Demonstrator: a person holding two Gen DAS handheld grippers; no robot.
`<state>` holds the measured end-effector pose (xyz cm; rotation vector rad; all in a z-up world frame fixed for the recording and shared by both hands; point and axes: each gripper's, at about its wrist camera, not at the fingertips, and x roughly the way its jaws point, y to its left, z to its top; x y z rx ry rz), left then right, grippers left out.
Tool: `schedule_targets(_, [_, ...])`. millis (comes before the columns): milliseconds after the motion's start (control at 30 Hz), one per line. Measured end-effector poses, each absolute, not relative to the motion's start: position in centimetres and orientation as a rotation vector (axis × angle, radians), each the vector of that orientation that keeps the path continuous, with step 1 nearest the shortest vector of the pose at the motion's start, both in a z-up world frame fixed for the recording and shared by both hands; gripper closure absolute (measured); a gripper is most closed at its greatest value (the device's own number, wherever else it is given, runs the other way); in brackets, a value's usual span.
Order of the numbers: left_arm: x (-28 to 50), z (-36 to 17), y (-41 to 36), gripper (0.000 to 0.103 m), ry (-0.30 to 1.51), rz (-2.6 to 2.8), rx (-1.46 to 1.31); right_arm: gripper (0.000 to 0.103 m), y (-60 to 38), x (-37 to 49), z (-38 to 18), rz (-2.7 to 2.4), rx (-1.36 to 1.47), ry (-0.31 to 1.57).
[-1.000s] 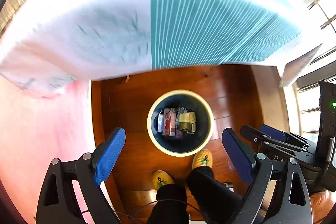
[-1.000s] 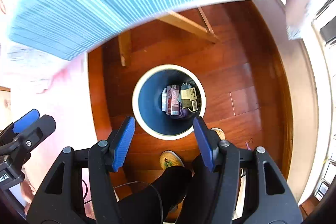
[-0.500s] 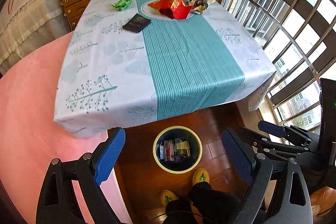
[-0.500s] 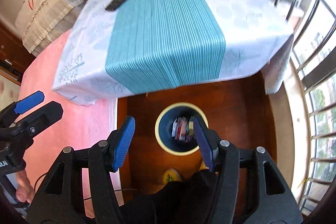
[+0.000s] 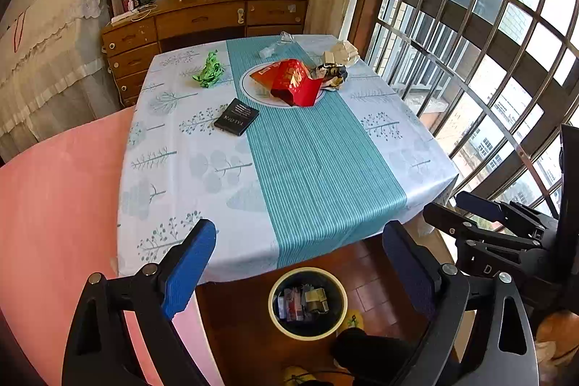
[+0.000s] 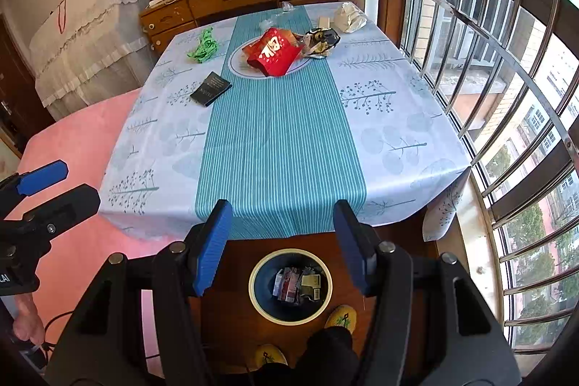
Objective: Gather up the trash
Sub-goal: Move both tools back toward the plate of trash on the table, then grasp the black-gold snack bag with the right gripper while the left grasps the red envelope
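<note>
A round bin with several wrappers in it stands on the wood floor at the table's near edge. On the far half of the table lie a red packet on a white plate, a green wrapper, a black booklet, a foil wrapper, crumpled paper and clear plastic. My left gripper and right gripper are open and empty, held above the bin.
A wooden sideboard stands behind the table. Barred windows run along the right. A pink surface lies to the left. My feet in yellow slippers stand beside the bin.
Both grippers have risen and tilted up from looking straight down into the bin. The table top and its trash have come into view. Both stay open and empty.
</note>
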<state>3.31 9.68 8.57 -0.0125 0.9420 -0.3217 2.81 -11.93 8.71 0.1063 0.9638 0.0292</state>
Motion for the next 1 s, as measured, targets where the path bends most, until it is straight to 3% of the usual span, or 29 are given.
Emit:
schedule_targets(433, [19.0, 7.3, 4.7, 0.008, 0.972, -0.225, 0.013, 0.048, -17.4, 18.9, 5.9, 0.087, 0.1, 0.986])
schedule_targets(733, [34.3, 2.7, -0.3, 0.008, 1.092, -0.103, -0.012, 0.047, -23.1, 34.2, 2.8, 0.198, 0.098, 1.051])
schedule_targets(1000, [43.4, -1.8, -1.0, 0.009, 1.172, 0.002, -0.048, 0.045, -25.2, 44.6, -0.6, 0.239, 0.135, 1.094])
